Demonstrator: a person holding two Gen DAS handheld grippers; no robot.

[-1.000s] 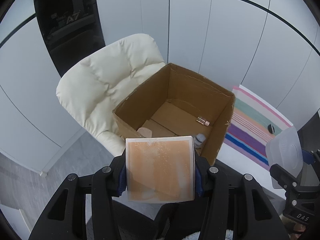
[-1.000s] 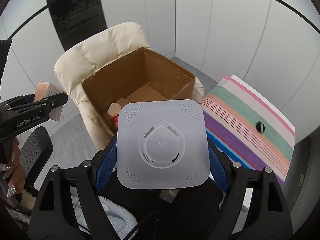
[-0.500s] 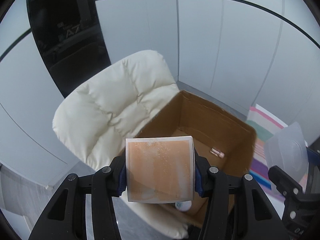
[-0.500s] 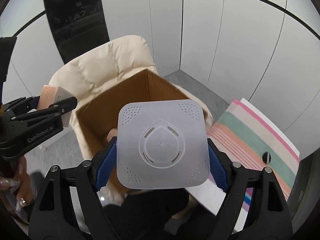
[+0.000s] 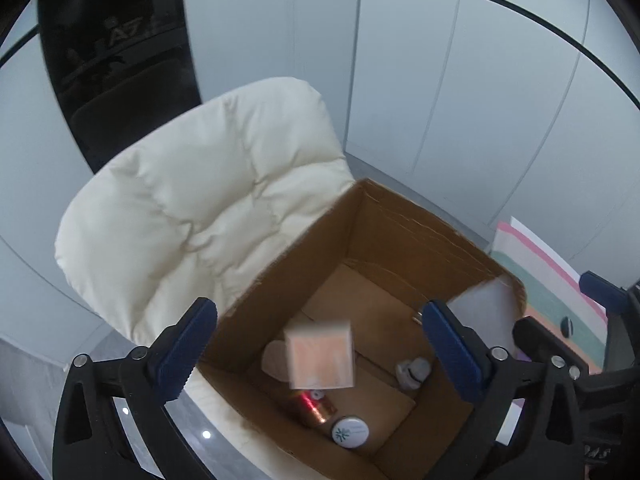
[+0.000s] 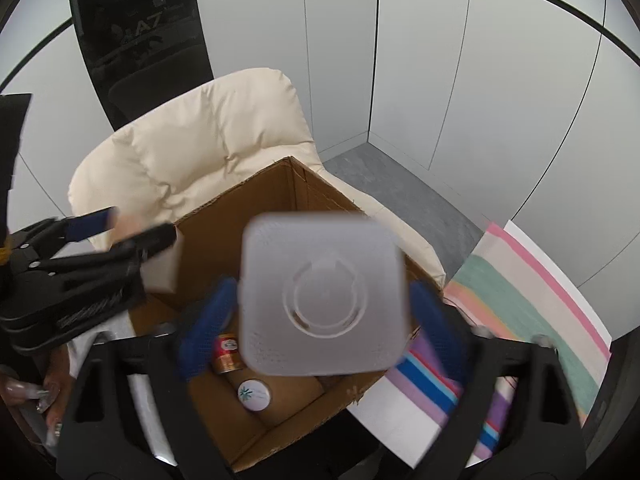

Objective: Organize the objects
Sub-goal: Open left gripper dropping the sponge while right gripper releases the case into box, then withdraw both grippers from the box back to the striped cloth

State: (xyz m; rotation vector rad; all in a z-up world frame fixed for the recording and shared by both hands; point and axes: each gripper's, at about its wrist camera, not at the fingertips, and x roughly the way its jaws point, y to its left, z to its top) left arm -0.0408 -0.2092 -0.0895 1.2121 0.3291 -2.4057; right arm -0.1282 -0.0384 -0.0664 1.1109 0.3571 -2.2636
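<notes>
Left wrist view: the left gripper [image 5: 320, 344] is over the cardboard box [image 5: 404, 216], which sits on a cream padded chair [image 5: 192, 200]. Its jaws are opening; the blue-padded fingers [image 5: 184, 344] stand wide apart w/ nothing pressed between them. The orange-and-white packet [image 5: 322, 354] is blurred, free of both pads, in the air inside the box mouth. On the box floor: a copper-coloured can [image 5: 312, 408] lying down, a white round lid w/ a green logo [image 5: 351, 432] just beside it, a pale flat piece [image 5: 274, 362] partly behind the packet, and a small grey item [image 5: 412, 372] nearer the right wall; can't tell what that one is. At the right wall of the box, a corner of the translucent white square [image 5: 486, 312] shows. Past the box lies a striped cloth [image 5: 540, 276].

Right wrist view: the right gripper [image 6: 320, 328] is also over the box [image 6: 224, 220]. Jaws opening; the blue fingers [image 6: 208, 328] are blurred and spread to either side of the translucent square [image 6: 322, 294], w/ gaps showing on both sides, so it's let go and free above the box. Below it the can [image 6: 227, 354] and the round lid [image 6: 254, 394] lie on the box floor. At left is the left gripper [image 6: 140, 232], w/ the packet [image 6: 164, 268] blurred just under it. A hand [image 6: 36, 396] w/ long nails shows bottom left. The striped cloth [image 6: 532, 312] covers the counter at right.
</notes>
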